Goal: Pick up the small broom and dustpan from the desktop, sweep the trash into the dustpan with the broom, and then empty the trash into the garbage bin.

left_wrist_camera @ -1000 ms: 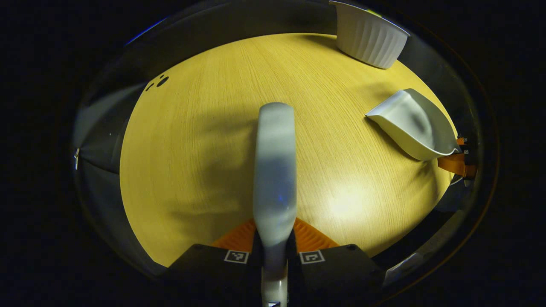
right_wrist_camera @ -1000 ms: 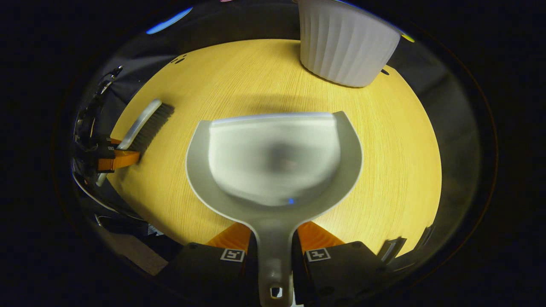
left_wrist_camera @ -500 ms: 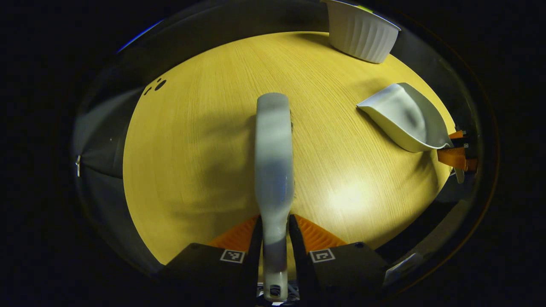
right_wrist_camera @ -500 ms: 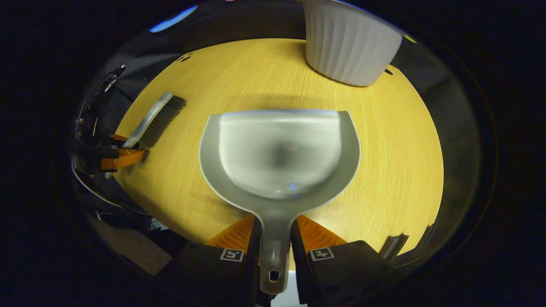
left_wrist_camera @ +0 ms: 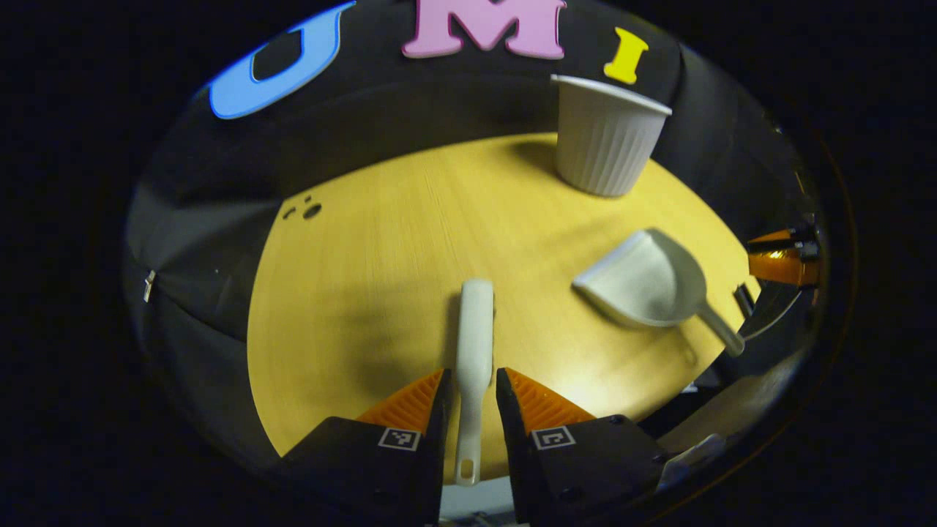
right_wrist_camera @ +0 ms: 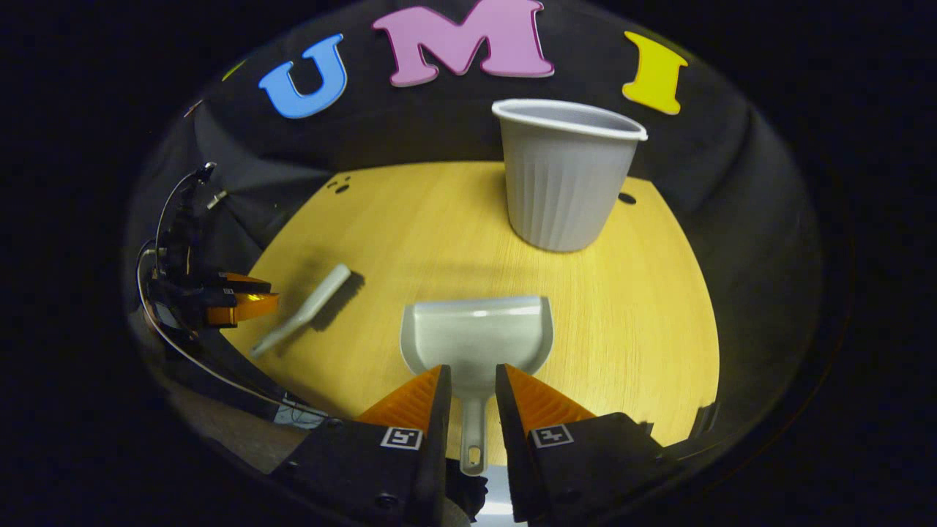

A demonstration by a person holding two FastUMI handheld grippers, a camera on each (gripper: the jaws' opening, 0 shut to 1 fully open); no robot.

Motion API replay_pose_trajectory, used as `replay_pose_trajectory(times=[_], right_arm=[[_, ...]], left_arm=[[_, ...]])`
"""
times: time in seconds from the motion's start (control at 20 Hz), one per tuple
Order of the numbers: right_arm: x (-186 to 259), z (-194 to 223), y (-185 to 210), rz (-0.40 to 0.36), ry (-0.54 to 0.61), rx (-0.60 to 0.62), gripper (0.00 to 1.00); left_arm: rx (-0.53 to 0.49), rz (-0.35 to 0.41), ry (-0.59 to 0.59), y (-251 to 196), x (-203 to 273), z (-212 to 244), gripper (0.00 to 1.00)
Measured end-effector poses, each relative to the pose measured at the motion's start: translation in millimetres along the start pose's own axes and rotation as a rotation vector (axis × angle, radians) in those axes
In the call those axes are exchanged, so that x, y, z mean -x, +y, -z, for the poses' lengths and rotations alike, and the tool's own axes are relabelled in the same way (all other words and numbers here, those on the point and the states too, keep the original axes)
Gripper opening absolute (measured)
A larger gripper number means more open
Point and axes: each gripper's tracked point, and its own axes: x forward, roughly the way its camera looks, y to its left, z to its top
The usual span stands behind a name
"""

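Note:
The white broom [left_wrist_camera: 474, 322] lies flat on the yellow wooden table [left_wrist_camera: 381, 241], its handle pointing back between the fingers of my left gripper [left_wrist_camera: 471, 377], which is open with a small gap on each side. In the right gripper view the grey dustpan [right_wrist_camera: 476, 333] rests on the table, mouth facing the white ribbed bin [right_wrist_camera: 564, 183]. Its thin handle runs between the fingers of my right gripper [right_wrist_camera: 468, 373], open and not pressing on it. The broom [right_wrist_camera: 311, 307] lies to the left there, beside the left gripper [right_wrist_camera: 238, 304].
The bin [left_wrist_camera: 604, 139] stands upright at the table's far right, beyond the dustpan [left_wrist_camera: 644, 282]. A few small dark spots [left_wrist_camera: 307, 211] sit near the far left edge. The right gripper [left_wrist_camera: 779, 256] hangs off the table's right edge. Cables trail at the left [right_wrist_camera: 168, 241].
Both grippers have opened, letting go of the broom and dustpan, and have drawn back toward the near edge. Both tools now lie on the table, and the views have tilted up.

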Motion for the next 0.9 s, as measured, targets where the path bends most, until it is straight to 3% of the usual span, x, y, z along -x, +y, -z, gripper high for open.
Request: replay_pose_trajectory(times=[0.25, 0.45, 0.6, 0.9], right_arm=[[44, -110, 9, 0.028, -0.347, 0.076, 0.39], [78, -147, 20, 0.059, -0.539, 0.096, 0.38], [101, -158, 11, 0.091, -0.589, 0.100, 0.38], [108, -161, 6, 0.118, -0.606, 0.057, 0.40]], left_arm=[[0.068, 0.039, -0.386, -10, 52, -110, 0.41], [0.080, 0.015, -0.586, -4, 100, -154, 0.41], [0.074, 0.015, -0.638, -2, 115, -166, 0.40], [0.097, 0.019, -0.617, 0, 110, -164, 0.41]])
